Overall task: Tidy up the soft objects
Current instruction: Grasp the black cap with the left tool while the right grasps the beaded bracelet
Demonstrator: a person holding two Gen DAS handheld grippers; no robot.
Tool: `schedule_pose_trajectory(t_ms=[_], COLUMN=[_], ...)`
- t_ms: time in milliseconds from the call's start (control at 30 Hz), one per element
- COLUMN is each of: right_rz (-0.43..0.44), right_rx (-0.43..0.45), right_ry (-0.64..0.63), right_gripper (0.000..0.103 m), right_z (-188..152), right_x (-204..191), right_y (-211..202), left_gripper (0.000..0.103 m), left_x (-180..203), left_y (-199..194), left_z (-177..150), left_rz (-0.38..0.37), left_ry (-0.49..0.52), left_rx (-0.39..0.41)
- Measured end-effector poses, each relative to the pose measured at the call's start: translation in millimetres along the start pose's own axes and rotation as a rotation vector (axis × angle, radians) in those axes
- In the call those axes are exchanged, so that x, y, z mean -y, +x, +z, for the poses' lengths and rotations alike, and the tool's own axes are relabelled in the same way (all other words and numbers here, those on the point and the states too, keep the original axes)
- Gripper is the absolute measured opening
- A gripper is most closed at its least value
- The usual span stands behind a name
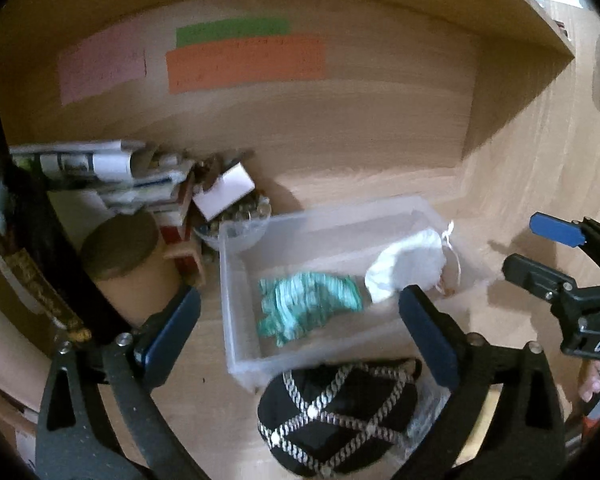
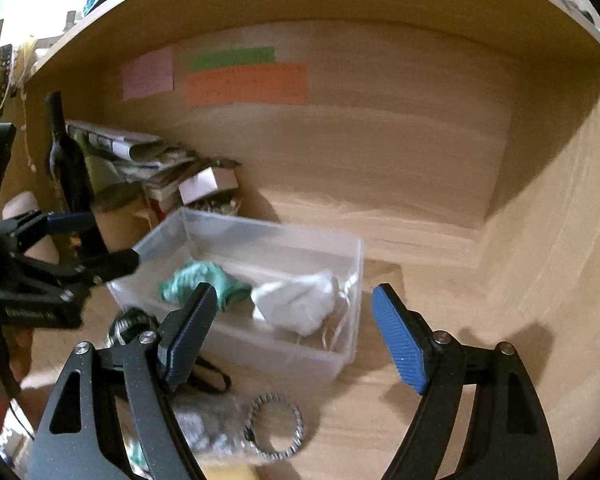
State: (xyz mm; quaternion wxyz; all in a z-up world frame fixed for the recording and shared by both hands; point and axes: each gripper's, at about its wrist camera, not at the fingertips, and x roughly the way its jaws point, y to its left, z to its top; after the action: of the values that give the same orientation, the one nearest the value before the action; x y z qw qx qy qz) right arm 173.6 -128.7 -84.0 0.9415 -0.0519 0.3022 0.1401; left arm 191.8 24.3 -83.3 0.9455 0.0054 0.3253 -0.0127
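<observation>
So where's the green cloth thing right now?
The teal cloth lies inside the clear bin, toward its left side, right beside the white cloth.

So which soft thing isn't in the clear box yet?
The black hat with silver chains. It sits on the desk outside the clear box, while the teal cloth and white cloth lie inside.

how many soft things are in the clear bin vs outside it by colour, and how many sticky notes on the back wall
In the clear plastic bin:
teal knitted cloth: 1
white fabric pouch: 1
Outside the bin:
black cap with silver chain pattern: 1
Soft things total: 3
Paper notes on the back wall:
pink: 1
green: 1
orange: 1
Notes total: 3
</observation>
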Motion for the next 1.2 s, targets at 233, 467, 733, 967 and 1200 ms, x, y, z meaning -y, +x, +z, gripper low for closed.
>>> schedule_pose_trajectory(t_ms=[233,467,733,967,1200], right_rz=[-0.006,0.028,0.079,0.061,0.046], right_rx=[-0.112,-0.249,-0.335,-0.323,-0.247], right_ry=[0.01,0.012,-0.004,-0.044,-0.026], right_gripper=[0.078,0.058,0.02,0.008,0.006], right_z=[-39.2,-67.6,-77.9,-80.1,-73.7], right_x=[12.1,16.8,11.4,3.1,11.2], right_y=[10.0,35.5,56.0,58.2,37.9], left_gripper=[0.101,0.101,0.101,0.061,0.028], left_x=[-3.7,-0.8,1.4,7.3,9.0], left_y=[22.9,48.4,58.3,55.5,33.5], left_z=[-33.7,-63.9,-76.0,-81.8,-81.6], left_rz=[0.005,-0.024,-0.091,-0.151,-0.109], left_ry=[0.013,0.027,0.011,0.009,0.021], left_rx=[-0.104,-0.199,-0.212,-0.21,-0.154])
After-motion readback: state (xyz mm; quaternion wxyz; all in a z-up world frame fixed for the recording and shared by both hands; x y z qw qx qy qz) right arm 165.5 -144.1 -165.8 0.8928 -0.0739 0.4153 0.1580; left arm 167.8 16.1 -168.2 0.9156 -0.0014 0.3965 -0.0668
